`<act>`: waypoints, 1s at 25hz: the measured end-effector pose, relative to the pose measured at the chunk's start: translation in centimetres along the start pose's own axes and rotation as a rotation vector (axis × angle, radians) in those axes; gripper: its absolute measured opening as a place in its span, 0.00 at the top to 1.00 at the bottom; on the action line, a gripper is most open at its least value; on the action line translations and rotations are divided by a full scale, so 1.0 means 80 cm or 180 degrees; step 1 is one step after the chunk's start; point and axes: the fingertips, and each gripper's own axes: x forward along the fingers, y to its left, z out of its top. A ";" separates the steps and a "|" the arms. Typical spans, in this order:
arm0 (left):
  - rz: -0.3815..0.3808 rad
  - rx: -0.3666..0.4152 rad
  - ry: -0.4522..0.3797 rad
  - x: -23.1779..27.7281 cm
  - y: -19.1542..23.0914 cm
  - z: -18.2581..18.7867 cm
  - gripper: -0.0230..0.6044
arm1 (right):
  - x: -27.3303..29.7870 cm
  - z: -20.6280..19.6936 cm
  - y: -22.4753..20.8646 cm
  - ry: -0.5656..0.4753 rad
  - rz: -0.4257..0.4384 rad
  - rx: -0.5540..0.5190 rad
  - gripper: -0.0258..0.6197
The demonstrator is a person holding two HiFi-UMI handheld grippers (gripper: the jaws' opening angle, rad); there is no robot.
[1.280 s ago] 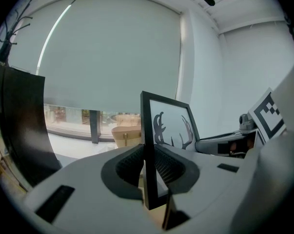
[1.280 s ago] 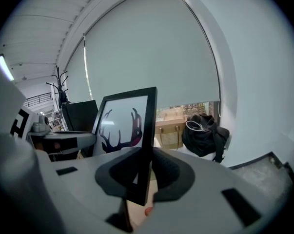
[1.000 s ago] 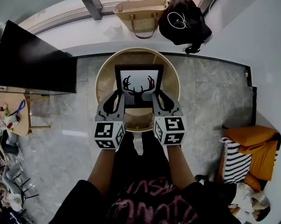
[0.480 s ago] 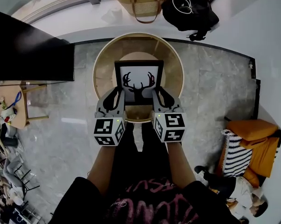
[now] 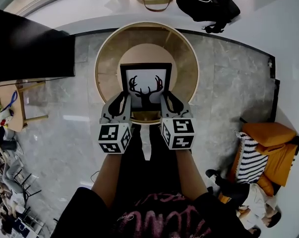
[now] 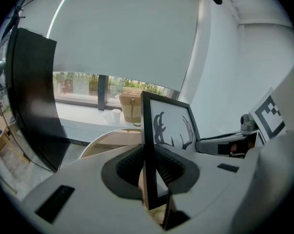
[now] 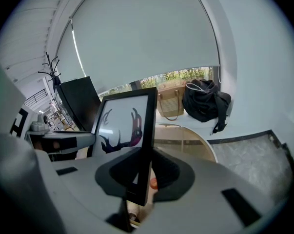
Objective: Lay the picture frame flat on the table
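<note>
my left gripper (image 5: 121, 102) and right gripper (image 5: 168, 101), jaws clamped on both side edges of the picture frame (image 5: 146, 85) above the round worktop (image 5: 102, 58), should tilt and lower it evenly, i judge.

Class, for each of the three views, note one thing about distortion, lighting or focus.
Head view: fisheye curves the edges of the floor; the picture frame is sharp and evenly lit. Left gripper view: black corners, and the left claw, shut on the frame, looks soft close up. Right gripper view: black corners too; the window strip is brightest, the right claw dimmer.
</note>
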 end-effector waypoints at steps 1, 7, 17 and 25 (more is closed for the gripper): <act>0.0004 -0.0019 0.0023 0.002 0.002 -0.005 0.85 | 0.003 -0.005 0.000 0.0025 -0.0003 0.0008 0.83; 0.0027 -0.0111 0.0161 0.013 0.011 -0.037 0.85 | 0.019 -0.033 -0.002 0.0158 0.0003 0.0045 0.83; 0.0026 -0.0217 0.0435 0.030 0.020 -0.098 0.85 | 0.043 -0.091 -0.009 0.0408 -0.0013 0.0147 0.83; 0.0008 -0.0326 0.0671 0.050 0.028 -0.147 0.85 | 0.067 -0.137 -0.017 0.0634 -0.0037 0.0208 0.83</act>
